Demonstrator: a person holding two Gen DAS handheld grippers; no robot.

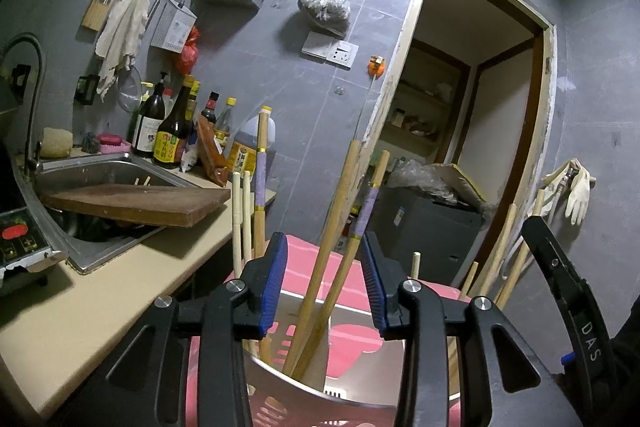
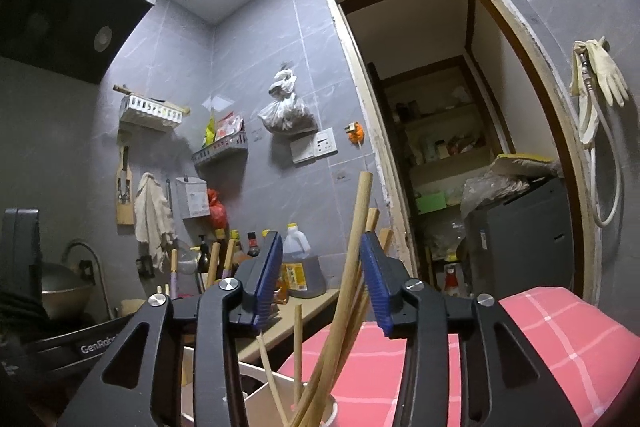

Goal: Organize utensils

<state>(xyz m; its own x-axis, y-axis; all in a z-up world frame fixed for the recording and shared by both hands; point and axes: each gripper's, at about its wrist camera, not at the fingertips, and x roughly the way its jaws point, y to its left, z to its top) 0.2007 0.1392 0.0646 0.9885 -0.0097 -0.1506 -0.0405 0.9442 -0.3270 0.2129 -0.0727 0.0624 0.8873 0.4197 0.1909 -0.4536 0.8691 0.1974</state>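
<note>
- While both tools hang over the pink holder (image 1: 320,267), most of the sorting looks done: many chopsticks stand upright in it.
- Left gripper (image 1: 324,283): jaws parted, pads touching nothing. Two chopsticks with purple bands (image 1: 366,211) and plain ones rise through the gap, clear of the blue pads (image 1: 276,279). I read these as released, standing in the cup on their own.
- Right gripper (image 2: 320,283): also parted. A bundle of plain wooden chopsticks (image 2: 352,259) stands between the jaws; the tallest leans close to the right-hand pad, contact cannot be told. Not clamped, as far as I can see.
- Holder: pink, with slotted walls and a metal-looking inner rim; sits just off the end of the beige counter (image 1: 100,291), in front of the doorway. What it rests on is hidden.
- More sticks stand in a separate compartment at left (image 1: 244,211) and at far right of the left view, so grouping by kind seems underway.
- Left to do, my guess: two stick tips poke up behind the cutting board (image 1: 136,203) over the sink (image 1: 100,163); these may still need collecting. Any spoons or forks: none visible.
- Next step probably pulling both tools back without knocking the leaning sticks.
</note>
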